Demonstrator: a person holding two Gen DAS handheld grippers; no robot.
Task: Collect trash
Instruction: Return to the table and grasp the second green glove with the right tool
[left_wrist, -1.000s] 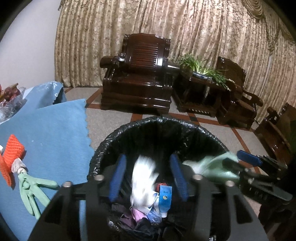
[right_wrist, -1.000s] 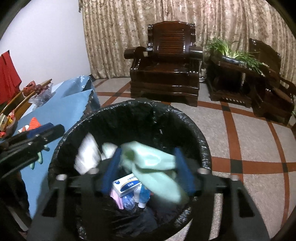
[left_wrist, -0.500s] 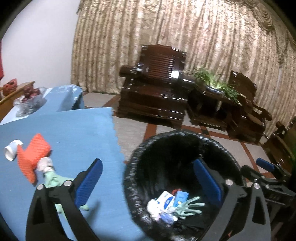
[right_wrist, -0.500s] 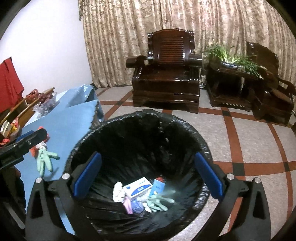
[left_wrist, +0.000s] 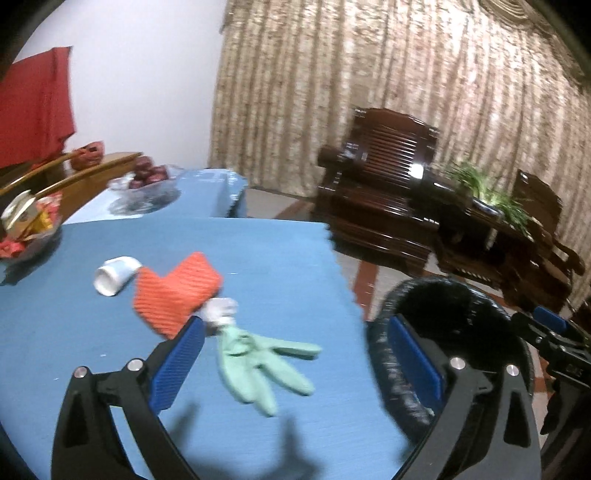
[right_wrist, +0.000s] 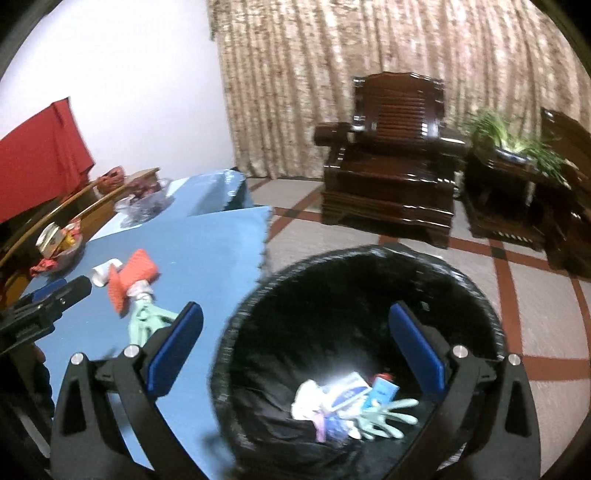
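The left hand-held gripper is spread wide with nothing between its pads; its jaws have just been opening, and it points over the table at a green glove. The right hand-held gripper, also just spread and empty, hangs above the bin. The step in hand looks like the return for more trash. Next, the left should come down over the glove and pinch it. Beside the glove lie an orange net sleeve, a white wad and a white cup. The black-lined bin holds a second green glove, a small box, a blue pack and white scraps.
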